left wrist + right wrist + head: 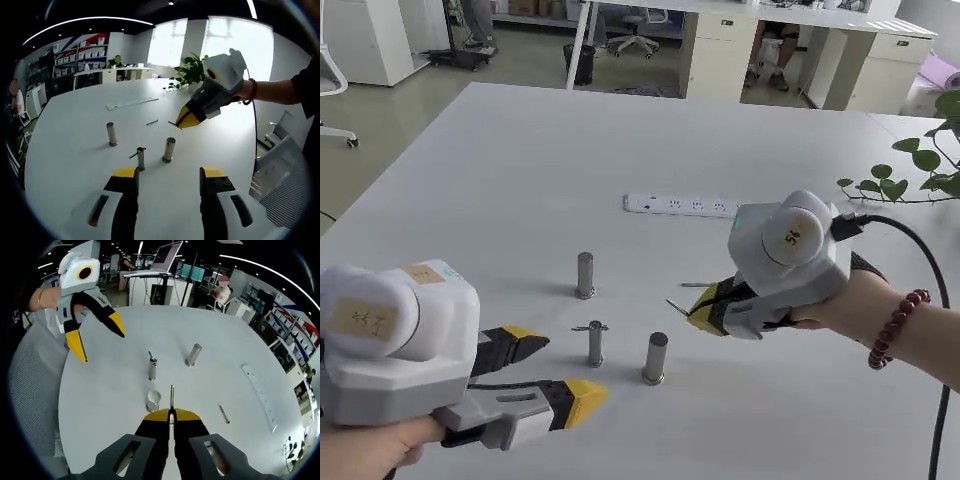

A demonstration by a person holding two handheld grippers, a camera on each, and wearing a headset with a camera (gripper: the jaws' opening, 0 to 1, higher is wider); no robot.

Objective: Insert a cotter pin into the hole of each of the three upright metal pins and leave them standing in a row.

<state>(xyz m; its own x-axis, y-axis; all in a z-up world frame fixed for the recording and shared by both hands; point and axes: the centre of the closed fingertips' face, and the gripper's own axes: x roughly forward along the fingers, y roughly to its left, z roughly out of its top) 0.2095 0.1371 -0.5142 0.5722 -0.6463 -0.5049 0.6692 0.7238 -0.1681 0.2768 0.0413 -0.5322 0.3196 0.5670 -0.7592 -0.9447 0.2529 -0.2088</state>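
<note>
At eight o'clock in the head view: left gripper, yellow-tipped black jaws spread wide, closed on nothing, touching nothing, aimed at three upright pins on the white table. Farthest back, at twelve o'clock of the trio: tall grey steel pin, well apart from the others. At six: slim grey steel pin, crossed near its top by an inserted wire cotter pin. Just beside, at three: stubby grey steel pin (seen nearly top-on in the right gripper view). At one o'clock of that: loose wire cotter pin, flat on the table. Farther back, white power strip. At three o'clock: right gripper, jaws pinched tight on a gripped wire cotter pin, tip pointing toward nine, clear of every steel pin.
</note>
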